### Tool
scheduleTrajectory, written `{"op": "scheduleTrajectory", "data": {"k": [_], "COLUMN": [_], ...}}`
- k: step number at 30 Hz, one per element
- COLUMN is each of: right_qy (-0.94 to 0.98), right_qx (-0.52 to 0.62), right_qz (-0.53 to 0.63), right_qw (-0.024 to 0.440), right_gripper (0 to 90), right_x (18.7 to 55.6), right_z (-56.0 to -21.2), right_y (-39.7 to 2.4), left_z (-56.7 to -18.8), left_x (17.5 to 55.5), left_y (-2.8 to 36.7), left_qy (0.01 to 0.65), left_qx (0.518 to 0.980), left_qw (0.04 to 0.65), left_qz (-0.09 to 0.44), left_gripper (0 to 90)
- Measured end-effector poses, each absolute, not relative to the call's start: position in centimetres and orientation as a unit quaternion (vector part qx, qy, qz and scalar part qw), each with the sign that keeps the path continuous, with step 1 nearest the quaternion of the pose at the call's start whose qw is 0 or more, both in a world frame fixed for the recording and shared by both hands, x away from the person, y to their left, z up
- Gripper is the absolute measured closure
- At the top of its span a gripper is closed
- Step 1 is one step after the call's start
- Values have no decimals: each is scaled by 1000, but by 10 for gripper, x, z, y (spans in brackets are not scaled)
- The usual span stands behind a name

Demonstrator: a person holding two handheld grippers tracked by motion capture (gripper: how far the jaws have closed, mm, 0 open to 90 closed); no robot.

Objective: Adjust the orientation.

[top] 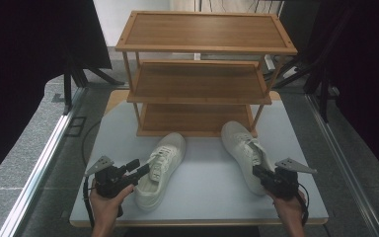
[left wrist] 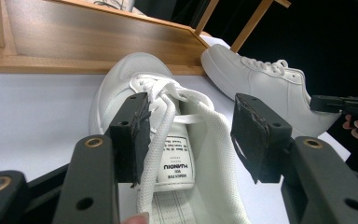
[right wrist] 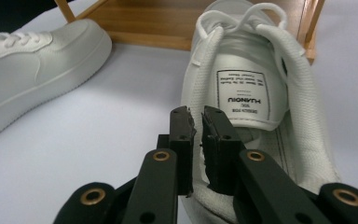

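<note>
Black jaws of the right gripper [right wrist: 196,122] pinch the right shoe's [right wrist: 256,93] soft, light heel collar; the left gripper [left wrist: 189,133] gapes around the left shoe's [left wrist: 168,154] tongue.

White table [top: 202,192] held wooden shoe rack [top: 200,74] at back, two white shoes [top: 160,170] [top: 246,153] in front.

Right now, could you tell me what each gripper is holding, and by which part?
The right gripper seems to pinch the right shoe by its collar rim; the left gripper is open, holding nothing.
</note>
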State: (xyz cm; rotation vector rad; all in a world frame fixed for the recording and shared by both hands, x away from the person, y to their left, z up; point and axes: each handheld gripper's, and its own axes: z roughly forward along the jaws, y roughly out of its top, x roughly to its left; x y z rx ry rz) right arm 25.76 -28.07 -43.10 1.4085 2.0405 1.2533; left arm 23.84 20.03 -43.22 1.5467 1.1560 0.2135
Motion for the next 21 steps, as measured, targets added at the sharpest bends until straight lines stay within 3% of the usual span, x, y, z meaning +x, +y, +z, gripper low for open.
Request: {"op": "scheduleTrajectory", "data": {"k": [9,15,21], "right_qy": [721,719,721], "right_qx": [500,499,473], "right_qz": [443,458,484], "right_qw": [184,159,153], "right_gripper": [871,880,754], "right_x": [232,228,229], "right_z": [-428,-428,-427], "right_y": [-308,-319,-313], "left_z": [-432,-432,-435], "left_x": [239,240,243], "left_y": [198,198,199], "left_qy": [489,490,490], "left_qx": [659,659,660], "left_qw": [564,564,562], "left_qz": [89,88,84], "left_gripper": [469,469,469]}}
